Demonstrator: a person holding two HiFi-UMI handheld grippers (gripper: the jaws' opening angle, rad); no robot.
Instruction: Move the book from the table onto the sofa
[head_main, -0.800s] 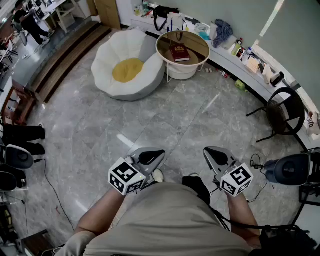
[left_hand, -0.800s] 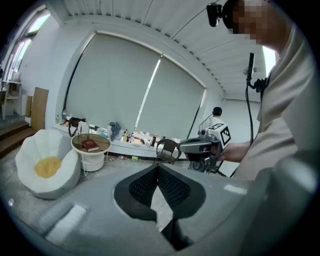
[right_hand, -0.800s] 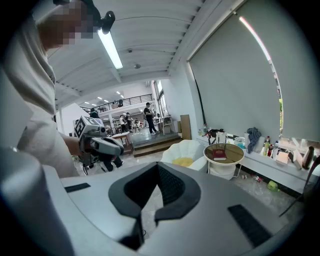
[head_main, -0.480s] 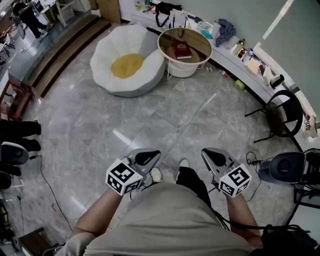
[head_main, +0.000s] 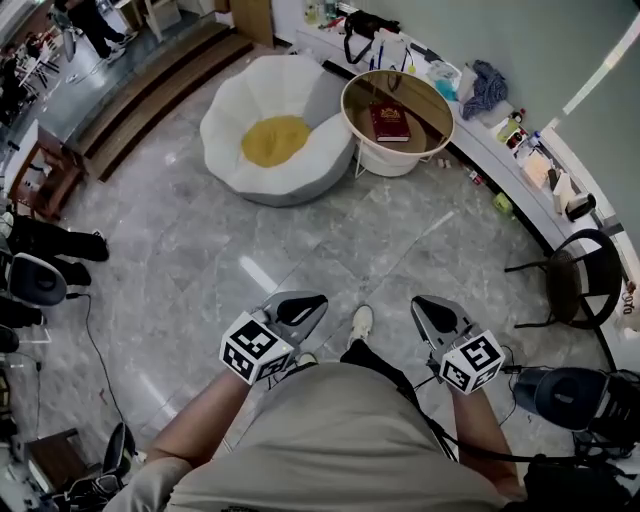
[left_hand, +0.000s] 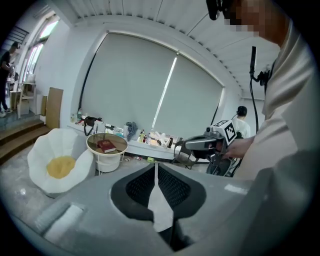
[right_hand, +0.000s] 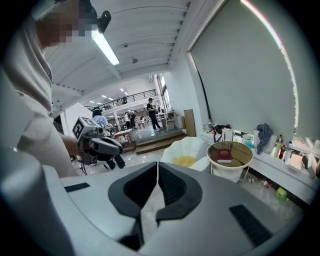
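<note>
A dark red book (head_main: 390, 121) lies on a small round table (head_main: 434, 96) with a wooden top and white base, far ahead. Beside it on the left stands a white flower-shaped sofa (head_main: 262, 100) with a yellow cushion (head_main: 276, 140). The book (left_hand: 106, 146) and sofa (left_hand: 45, 160) also show in the left gripper view, and the book (right_hand: 224, 156) and sofa (right_hand: 197, 150) in the right gripper view. My left gripper (head_main: 314, 299) and right gripper (head_main: 421, 303) are both shut and empty, held close to my body, far from the table.
A low white ledge (head_main: 520, 185) along the wall carries bottles, a bag and cloth. A black chair (head_main: 573, 283) stands at the right, a round dark device (head_main: 565, 397) near my right hand. Steps (head_main: 160, 95) rise at upper left; people and gear stand at the left edge.
The view has shifted: the sofa and table now sit a little further right and lower in the head view. Both grippers stay shut in front of my body.
</note>
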